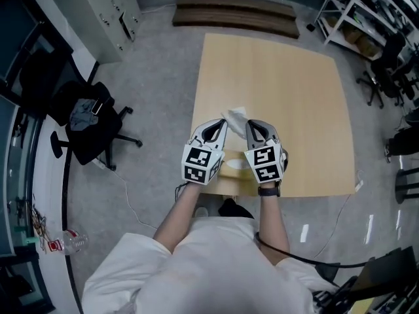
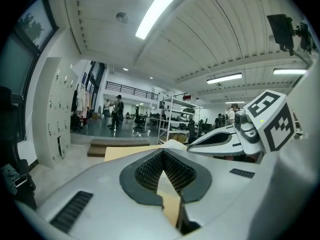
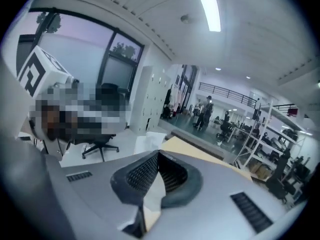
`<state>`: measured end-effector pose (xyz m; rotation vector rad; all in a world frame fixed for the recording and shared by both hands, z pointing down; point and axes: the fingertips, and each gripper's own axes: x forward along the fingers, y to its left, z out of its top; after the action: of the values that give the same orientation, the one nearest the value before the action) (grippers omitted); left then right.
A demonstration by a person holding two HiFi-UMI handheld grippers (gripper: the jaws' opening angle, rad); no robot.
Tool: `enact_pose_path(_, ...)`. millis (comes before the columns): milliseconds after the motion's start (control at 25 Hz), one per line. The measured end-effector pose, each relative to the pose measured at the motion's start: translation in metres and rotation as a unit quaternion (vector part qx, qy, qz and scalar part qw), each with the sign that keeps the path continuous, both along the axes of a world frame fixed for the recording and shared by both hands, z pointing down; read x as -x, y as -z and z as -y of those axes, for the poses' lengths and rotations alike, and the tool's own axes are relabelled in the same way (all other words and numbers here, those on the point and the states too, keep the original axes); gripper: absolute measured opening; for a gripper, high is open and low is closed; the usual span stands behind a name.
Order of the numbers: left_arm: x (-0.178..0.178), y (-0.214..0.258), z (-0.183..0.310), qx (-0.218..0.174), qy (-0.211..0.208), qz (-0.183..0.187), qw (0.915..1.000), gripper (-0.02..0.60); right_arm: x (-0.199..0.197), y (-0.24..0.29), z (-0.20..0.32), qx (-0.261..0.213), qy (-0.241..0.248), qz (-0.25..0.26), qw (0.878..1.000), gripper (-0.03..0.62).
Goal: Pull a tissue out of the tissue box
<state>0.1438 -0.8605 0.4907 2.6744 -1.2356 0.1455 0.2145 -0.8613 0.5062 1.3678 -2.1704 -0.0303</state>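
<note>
Both grippers are held up over the near edge of the wooden table (image 1: 288, 97). A crumpled white tissue (image 1: 236, 117) sticks up between their tips. My right gripper (image 1: 249, 125) is shut on the tissue, and in the right gripper view the white sheet (image 3: 151, 191) lies pinched between the dark pads of the right gripper (image 3: 158, 154). My left gripper (image 1: 223, 125) sits close beside it with its tips together. In the left gripper view the left gripper (image 2: 163, 151) shows only a pale sliver behind its touching tips. The tissue box (image 1: 234, 165) lies on the table under the grippers, mostly hidden.
A black office chair (image 1: 91, 126) stands on the floor left of the table. A wooden pallet (image 1: 236, 12) lies beyond the far edge. Shelving (image 1: 366, 12) and more chairs (image 1: 386, 64) stand at the right. A plastic bottle (image 1: 65, 243) lies on the floor at the left.
</note>
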Motion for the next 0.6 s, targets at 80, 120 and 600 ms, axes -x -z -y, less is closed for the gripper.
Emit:
enact_pose_path(80, -0.002, 0.023, 0.006, -0.014, 0.002, -0.004, 0.9999, 0.0, -0.003, 0.034, 0.006, -0.037, 0.0, 0.034, 0.999, 0.003)
enact_pose_path(120, -0.003, 0.037, 0.009, -0.025, 0.002, -0.007, 0.9997, 0.0, -0.006, 0.049, 0.01, -0.056, -0.001, 0.051, 0.997, 0.003)
enact_pose_path(600, -0.007, 0.138, 0.035, -0.144, 0.051, -0.011, 0.9883, 0.0, -0.063, 0.178, 0.017, -0.268, -0.099, 0.173, 0.943, 0.003)
